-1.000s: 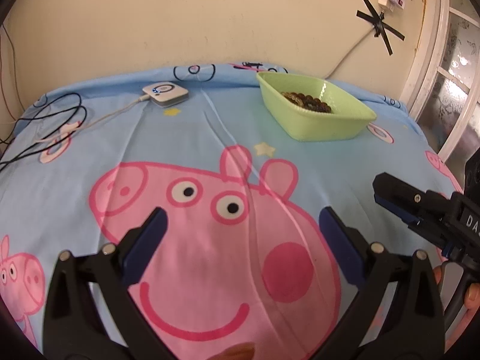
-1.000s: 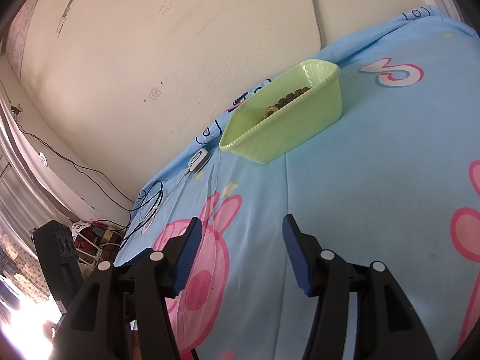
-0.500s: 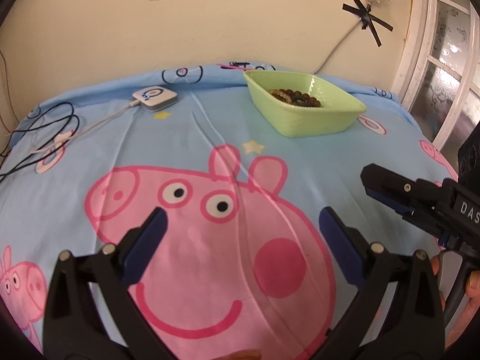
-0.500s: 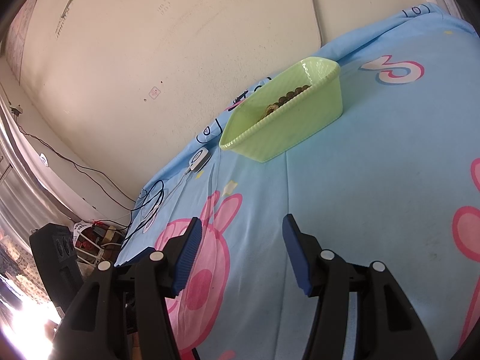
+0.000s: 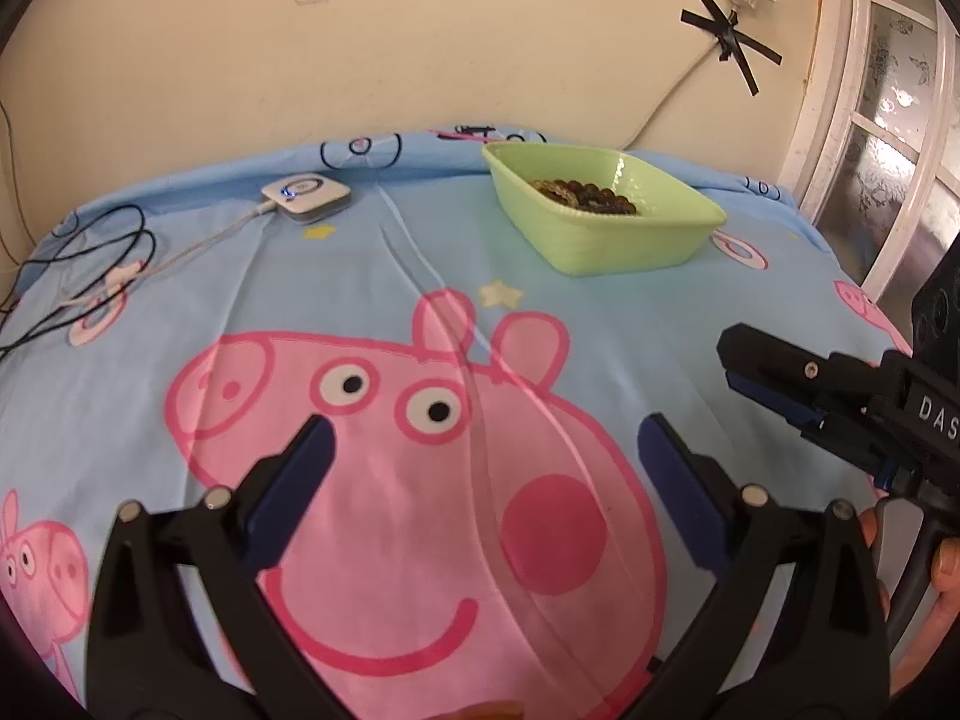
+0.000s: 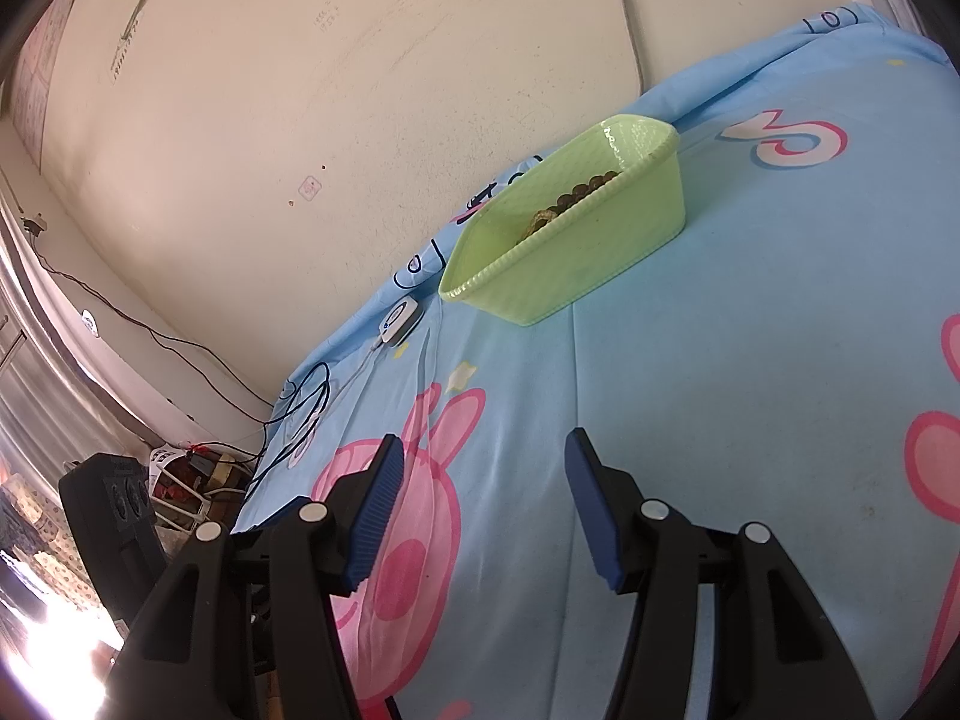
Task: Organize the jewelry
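We see the left gripper (image 5: 480, 444) with its jaws spread wide and nothing between the blue pads (image 5: 288, 486); below the gap lies only the blue bedsheet (image 5: 372, 276) with its pink cartoon pig print (image 5: 420, 480). Ahead of this gripper and off to its right sits the green plastic tray (image 5: 612, 240), resting on the sheet near the wall. Inside the tray we note a pile of dark beaded jewelry (image 5: 585, 195), heaped toward the tray's far side; we cannot separate individual pieces. Ahead and to the left of the left gripper lies a small white square device (image 5: 306, 195) with a blue ring light, a pale cable running from it, and beyond that a loop of black cords (image 5: 78, 264) at the sheet's edge.

The right gripper (image 6: 480, 504) also stands with its jaws apart, less widely, and holds nothing; bare sheet shows between its pads (image 6: 372, 516). From the left wrist view it appears at the right edge, just beside the left gripper, with part of a hand (image 5: 936, 588) on its handle. Straight ahead of the right gripper, well apart from its tips, sits the same tray (image 6: 576, 264), beads (image 6: 570, 204) just visible over its near rim. Neither gripper touches the tray or the jewelry.
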The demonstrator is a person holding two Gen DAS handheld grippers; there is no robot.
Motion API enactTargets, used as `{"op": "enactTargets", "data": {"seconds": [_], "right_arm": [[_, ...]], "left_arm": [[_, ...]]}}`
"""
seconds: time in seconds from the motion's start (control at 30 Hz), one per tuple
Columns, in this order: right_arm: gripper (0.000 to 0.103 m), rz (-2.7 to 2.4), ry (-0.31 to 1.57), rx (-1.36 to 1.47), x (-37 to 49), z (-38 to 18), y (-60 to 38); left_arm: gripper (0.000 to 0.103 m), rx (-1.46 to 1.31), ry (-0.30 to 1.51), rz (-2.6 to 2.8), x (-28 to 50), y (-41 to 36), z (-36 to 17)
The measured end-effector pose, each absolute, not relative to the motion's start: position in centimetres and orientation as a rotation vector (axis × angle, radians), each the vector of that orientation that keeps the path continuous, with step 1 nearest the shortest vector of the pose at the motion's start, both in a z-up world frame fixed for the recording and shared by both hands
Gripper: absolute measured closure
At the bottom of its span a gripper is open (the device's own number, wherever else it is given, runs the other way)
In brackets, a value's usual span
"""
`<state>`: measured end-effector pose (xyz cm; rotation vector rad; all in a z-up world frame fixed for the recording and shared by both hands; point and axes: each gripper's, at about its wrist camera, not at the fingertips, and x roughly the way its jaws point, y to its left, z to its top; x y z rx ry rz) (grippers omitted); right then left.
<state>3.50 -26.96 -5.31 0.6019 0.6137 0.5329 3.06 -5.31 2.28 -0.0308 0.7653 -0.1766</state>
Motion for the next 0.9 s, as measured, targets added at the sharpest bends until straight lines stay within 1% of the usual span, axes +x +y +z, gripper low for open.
{"op": "enactTargets", "data": {"seconds": [0.7, 0.9], "right_arm": [[0.069, 0.509, 0.614, 0.604, 3.2, -5.1, -26.5], [0.069, 0.513, 0.614, 0.557, 2.4, -5.0, -25.5]], "left_arm": [[0.006, -0.035, 0.806, -0.146, 3.7, -4.6, 1.9], [0.006, -0.023, 0.79, -0.13, 3.4, -4.7, 2.2]]}}
